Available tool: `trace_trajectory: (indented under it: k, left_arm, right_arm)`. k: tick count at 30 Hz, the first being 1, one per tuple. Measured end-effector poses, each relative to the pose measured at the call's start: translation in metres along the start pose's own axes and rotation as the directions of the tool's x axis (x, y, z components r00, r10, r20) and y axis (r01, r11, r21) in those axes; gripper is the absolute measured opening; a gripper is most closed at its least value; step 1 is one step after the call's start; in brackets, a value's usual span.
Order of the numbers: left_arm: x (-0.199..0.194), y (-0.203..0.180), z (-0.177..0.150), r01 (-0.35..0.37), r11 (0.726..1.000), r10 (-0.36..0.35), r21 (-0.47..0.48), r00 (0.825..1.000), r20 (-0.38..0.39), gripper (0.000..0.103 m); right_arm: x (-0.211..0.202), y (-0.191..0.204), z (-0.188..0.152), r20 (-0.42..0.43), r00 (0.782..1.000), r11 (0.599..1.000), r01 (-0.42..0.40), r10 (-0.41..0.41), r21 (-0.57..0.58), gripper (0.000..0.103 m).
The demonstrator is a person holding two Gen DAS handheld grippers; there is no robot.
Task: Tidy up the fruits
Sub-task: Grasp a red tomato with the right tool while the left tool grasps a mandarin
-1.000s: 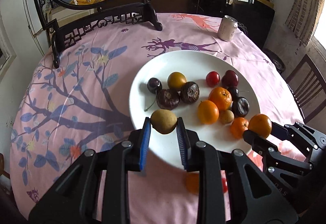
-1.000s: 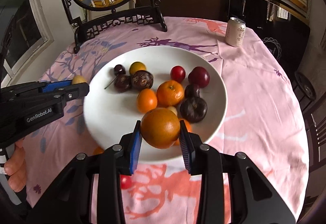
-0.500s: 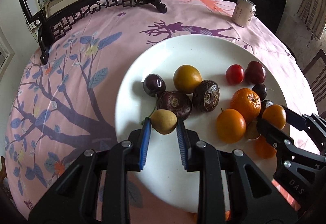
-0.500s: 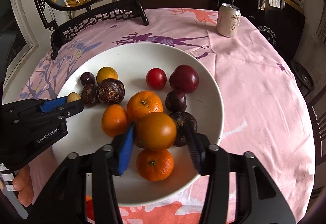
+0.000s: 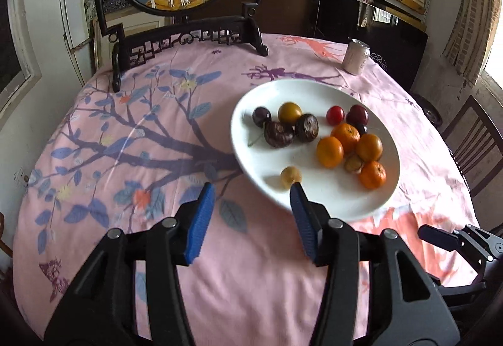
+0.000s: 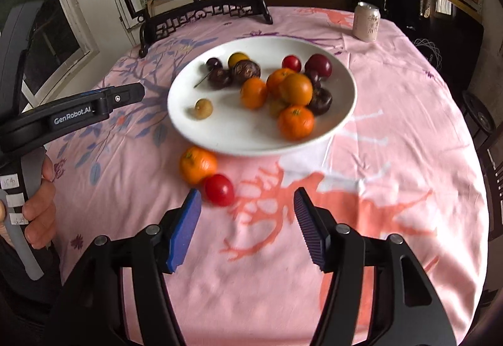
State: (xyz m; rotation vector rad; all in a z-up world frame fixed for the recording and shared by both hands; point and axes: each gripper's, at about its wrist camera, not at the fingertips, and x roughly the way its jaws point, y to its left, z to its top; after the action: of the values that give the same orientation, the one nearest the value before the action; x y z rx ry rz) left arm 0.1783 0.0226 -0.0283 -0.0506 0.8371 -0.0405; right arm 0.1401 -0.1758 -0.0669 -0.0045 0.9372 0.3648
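A white plate [image 5: 330,195] [image 6: 232,129] on the pink cloth holds several fruits: oranges, dark plums, red ones. A small tan fruit [image 5: 290,177] [image 6: 203,108] lies loose near the plate's front rim, just beyond my left gripper [image 5: 251,192]. Its jaws are opening, with only cloth between them. A round orange fruit [image 6: 296,89] rests on top of the pile. My right gripper [image 6: 247,193] hangs over the cloth in front of the plate, jaws opening and empty. A red tomato [image 6: 219,189] and a mandarin [image 6: 198,165] lie on the cloth by its left finger.
A dark carved stand [image 5: 188,35] with a round deer picture stands at the table's far side. A drink can [image 5: 356,57] [image 6: 366,21] sits far right. A hand [image 6: 41,207] holds the left gripper's handle. A wooden chair [image 5: 471,141] is beyond the table's right edge.
Both grippers let go of their fruit onto the plate, opened, and drew back toward the near edge. The tan fruit now lies on the plate; the orange one sits on the pile.
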Motion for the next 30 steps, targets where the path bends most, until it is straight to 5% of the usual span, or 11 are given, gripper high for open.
trace_trajectory:
  k: [8, 20, 24, 30]
  left_arm:
    - [0.004, 0.012, -0.068, 0.046, 0.998, -0.052, -0.048, 0.992, -0.118, 0.051]
    - [-0.008, 0.022, -0.072, 0.05, 0.996, -0.058, -0.077, 0.993, -0.108, 0.059]
    - [-0.007, 0.021, -0.071, 0.051, 0.996, -0.06, -0.079, 0.991, -0.117, 0.059]
    - [-0.005, 0.007, -0.064, 0.051, 0.998, -0.057, -0.048, 0.991, -0.121, 0.063]
  right_arm:
    - [0.03, 0.028, -0.012, -0.049, 0.999, 0.999, -0.004, 0.002, -0.045, 0.061]
    - [0.069, 0.032, 0.006, -0.051, 0.997, 0.995, 0.054, -0.058, -0.082, 0.061]
    - [0.068, 0.04, 0.004, -0.036, 0.998, 0.99, 0.045, -0.05, -0.135, 0.028]
    - [0.037, 0.031, -0.002, -0.007, 0.999, 0.995, 0.032, -0.033, -0.092, 0.028]
